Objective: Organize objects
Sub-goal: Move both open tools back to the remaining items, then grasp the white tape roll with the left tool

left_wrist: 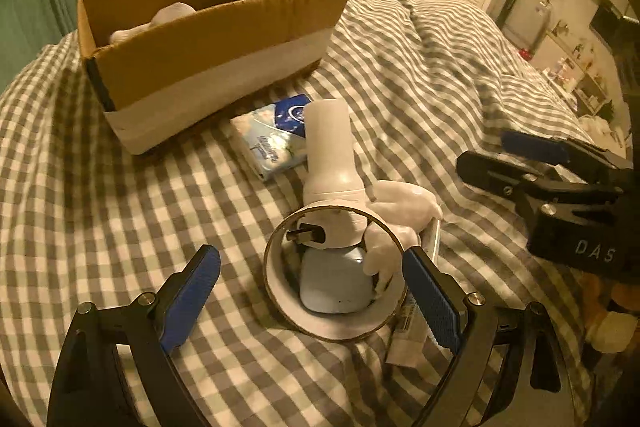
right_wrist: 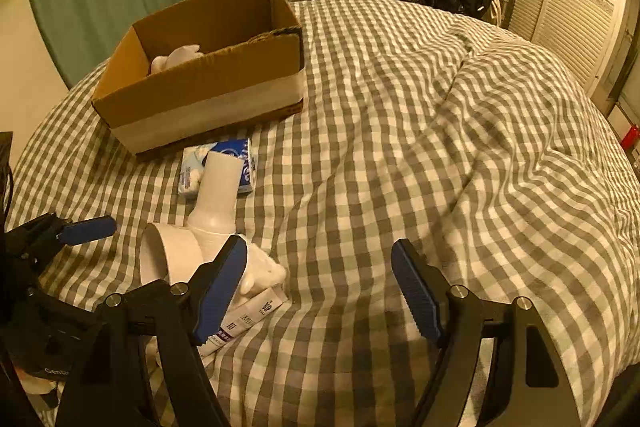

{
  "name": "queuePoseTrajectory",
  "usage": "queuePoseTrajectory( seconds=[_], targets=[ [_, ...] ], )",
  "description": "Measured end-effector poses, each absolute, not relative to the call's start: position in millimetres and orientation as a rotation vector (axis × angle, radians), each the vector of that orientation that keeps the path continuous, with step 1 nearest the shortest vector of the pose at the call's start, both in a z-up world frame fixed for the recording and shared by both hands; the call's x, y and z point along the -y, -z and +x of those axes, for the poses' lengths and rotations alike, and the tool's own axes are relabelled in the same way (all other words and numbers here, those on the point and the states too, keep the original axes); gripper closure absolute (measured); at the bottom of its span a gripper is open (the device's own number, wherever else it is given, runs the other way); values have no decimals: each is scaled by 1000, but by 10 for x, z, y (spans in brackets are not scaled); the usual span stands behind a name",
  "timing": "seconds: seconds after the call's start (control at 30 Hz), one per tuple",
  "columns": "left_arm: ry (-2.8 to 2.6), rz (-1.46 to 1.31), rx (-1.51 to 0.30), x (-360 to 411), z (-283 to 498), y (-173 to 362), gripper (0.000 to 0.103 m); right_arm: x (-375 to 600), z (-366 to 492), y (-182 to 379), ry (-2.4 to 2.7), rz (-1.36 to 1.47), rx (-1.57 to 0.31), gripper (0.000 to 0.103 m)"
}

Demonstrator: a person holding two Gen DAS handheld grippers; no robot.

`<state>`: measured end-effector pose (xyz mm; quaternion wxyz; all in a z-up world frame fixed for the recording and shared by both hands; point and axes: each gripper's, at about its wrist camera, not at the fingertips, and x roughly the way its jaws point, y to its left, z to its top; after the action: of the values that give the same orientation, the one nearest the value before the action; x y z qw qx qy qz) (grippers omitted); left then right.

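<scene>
- Landmark = cardboard box, open top, sits on gray/white check bedspread, white band round its lower wall.
- Inside box: a white soft-looking item, only partly seen over the near wall; can't tell what it is.
- Just in front of box's near wall: blue/white tissue pack flat on the bedspread.
- Next out from box, overlapping the pack's near edge: white bottle lying down, capped end pointing twd box.
- Further from box, touching bottle's base: tape roll, hole facing the L cam. Seen through the hole: a pale blue rounded case & a small dark USB-type plug.
- Beside the roll, on the side away from box's short end: white plush/figure, leaning on roll & bottle.
- Under/near that: a white tube w/ printed label, partly hidden by a R finger.
- Left gripper: jaws wide apart, one blue pad each side of the roll, not touching it, nothing held.
- Right gripper: jaws apart, empty, over bare bedspread; sits on the far side of the pile from the L one, well away from box.
</scene>
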<state>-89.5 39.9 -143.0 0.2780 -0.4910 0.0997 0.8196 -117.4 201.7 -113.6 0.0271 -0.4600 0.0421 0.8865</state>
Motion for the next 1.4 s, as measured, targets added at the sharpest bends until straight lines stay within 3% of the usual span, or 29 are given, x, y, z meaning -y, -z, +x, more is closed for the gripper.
queuePoseTrajectory(
  seconds=[0.8,0.93,1.0,1.07,1.4],
  targets=[
    [-2102,-1405,-270,-523,-964,1671,7,-2008,-1211,1230,-2722,-1445,-178,29],
    [-2101,-1428,-286,-529,-976,1730,27,-1995,-1225,1252,-2723,-1449,-175,29],
    [-2102,-1441,-264,-496,-986,1724,29,-2006,-1232,1269,-2723,-1452,-187,29],
    [-2070,-1438,-222,-475,-966,1690,65,-2010,-1233,1287,-2723,-1457,-192,29],
    [-2135,-1422,-265,-383,-805,1603,76,-1999,-1188,1263,-2755,-1433,-198,29]
  ],
)
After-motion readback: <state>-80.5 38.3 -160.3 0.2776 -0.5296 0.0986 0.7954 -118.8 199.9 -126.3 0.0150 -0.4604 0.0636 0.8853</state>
